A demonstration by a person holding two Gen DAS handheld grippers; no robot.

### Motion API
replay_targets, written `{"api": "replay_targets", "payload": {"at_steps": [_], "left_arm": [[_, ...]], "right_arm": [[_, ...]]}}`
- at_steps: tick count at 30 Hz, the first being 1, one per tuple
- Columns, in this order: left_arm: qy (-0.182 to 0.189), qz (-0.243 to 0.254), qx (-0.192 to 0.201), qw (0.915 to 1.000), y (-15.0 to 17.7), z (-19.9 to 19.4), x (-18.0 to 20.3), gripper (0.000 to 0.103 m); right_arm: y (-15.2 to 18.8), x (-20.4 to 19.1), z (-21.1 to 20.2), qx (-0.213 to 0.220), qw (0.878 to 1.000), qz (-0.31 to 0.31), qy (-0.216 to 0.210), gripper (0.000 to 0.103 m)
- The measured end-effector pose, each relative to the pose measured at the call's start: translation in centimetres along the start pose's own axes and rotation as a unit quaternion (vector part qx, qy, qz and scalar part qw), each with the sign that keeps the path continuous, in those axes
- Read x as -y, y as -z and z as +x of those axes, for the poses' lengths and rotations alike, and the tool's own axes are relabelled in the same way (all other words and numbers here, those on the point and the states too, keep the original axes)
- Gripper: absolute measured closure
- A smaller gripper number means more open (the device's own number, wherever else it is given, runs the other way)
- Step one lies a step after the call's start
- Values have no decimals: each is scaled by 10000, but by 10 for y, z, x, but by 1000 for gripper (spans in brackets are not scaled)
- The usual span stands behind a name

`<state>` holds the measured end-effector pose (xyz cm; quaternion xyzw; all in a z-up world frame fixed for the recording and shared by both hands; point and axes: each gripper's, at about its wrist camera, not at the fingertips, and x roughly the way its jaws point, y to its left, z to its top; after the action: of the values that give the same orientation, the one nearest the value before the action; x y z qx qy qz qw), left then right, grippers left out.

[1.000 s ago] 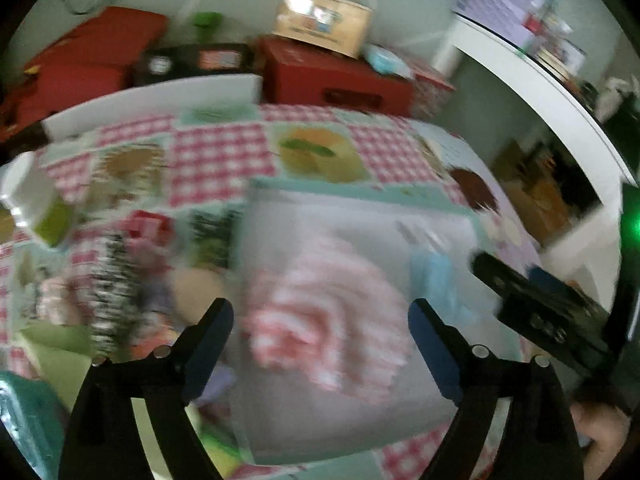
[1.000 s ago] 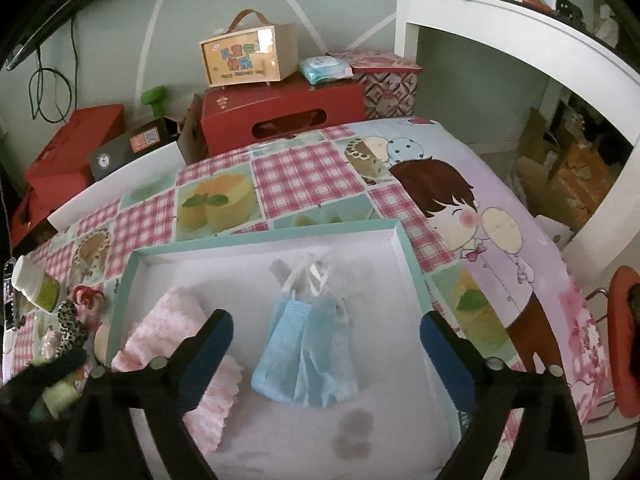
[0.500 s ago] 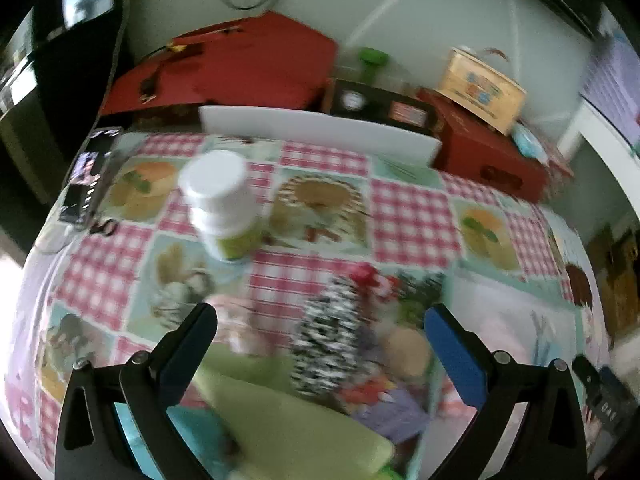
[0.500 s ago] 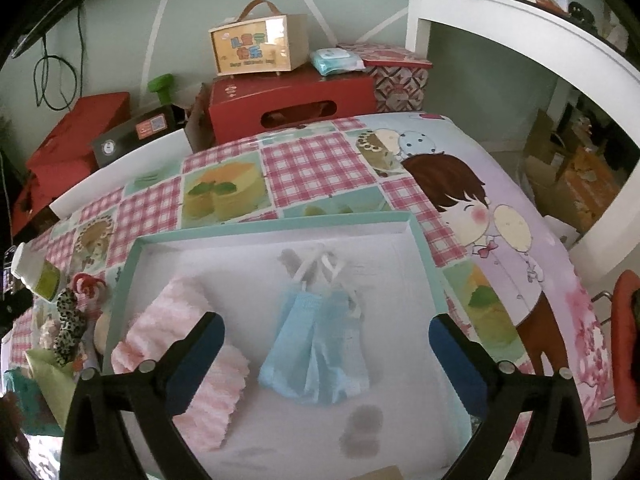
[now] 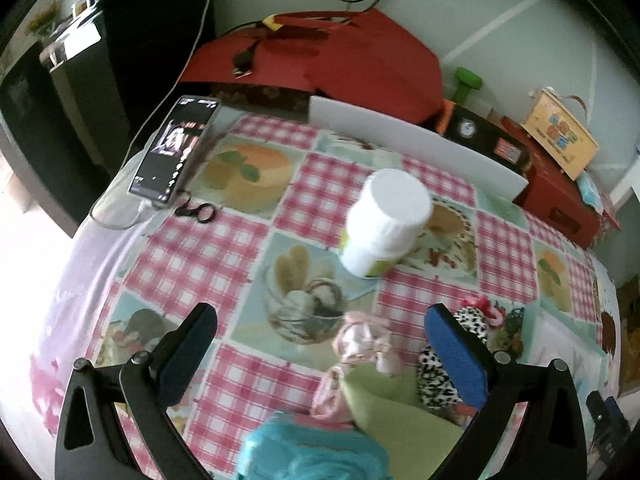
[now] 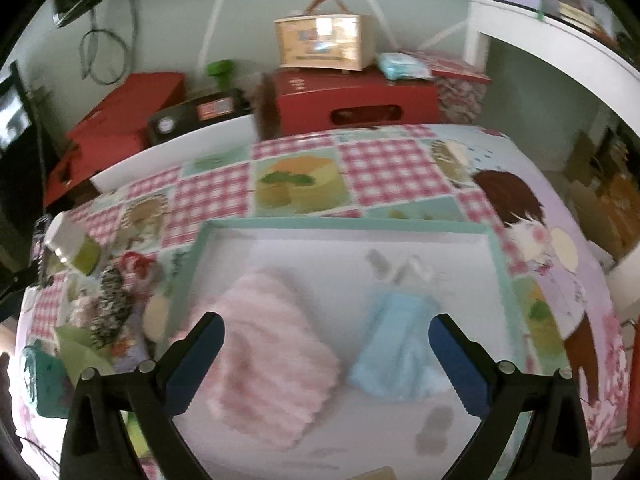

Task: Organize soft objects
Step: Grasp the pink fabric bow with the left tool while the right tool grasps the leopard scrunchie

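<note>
With both the left gripper (image 5: 320,340) and right gripper (image 6: 326,342) spread wide and empty, risked knocking the white bottle (image 5: 382,226) beyond the soft pile (image 5: 360,368) left of the tray (image 6: 502,264), which held a pink cloth (image 6: 272,360) and blue cloth (image 6: 400,344).

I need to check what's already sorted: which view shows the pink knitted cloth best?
The right wrist view: the pink knitted cloth lies in full sight inside the teal-rimmed tray, though blurred. The left wrist view doesn't show it.

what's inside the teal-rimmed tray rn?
In the tray: a pink knitted piece and a light blue mask, side by side, plus bare white floor. Whatever lies under either is covered.
</note>
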<state>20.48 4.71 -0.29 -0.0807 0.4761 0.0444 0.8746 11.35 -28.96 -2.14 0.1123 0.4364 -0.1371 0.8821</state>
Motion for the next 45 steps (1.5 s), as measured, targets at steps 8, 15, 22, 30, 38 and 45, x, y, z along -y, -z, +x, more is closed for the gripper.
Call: {"api": "replay_targets", "payload": {"at_steps": [8, 15, 22, 30, 38, 45], "left_arm": [[138, -161, -185, 9996, -2, 10, -13, 0], [320, -254, -285, 9988, -3, 19, -18, 0], [612, -627, -334, 9956, -5, 25, -29, 0], [754, -307, -713, 9941, -8, 40, -17, 0], [775, -134, -1046, 9914, -3, 55, -1, 0], [931, 337, -1296, 9866, 5, 63, 25, 19]], "right_arm": [[-1, -59, 5, -56, 9961, -410, -783, 0], [-6, -112, 14, -67, 9855, -565, -1601, 0], [-6, -153, 32, -340, 9767, -935, -1900, 0], [0, -192, 62, -549, 9705, -1498, -1807, 0], [7, -198, 77, -657, 9661, -1638, -1885, 22], [12, -199, 79, -709, 9621, -1755, -1964, 45]]}}
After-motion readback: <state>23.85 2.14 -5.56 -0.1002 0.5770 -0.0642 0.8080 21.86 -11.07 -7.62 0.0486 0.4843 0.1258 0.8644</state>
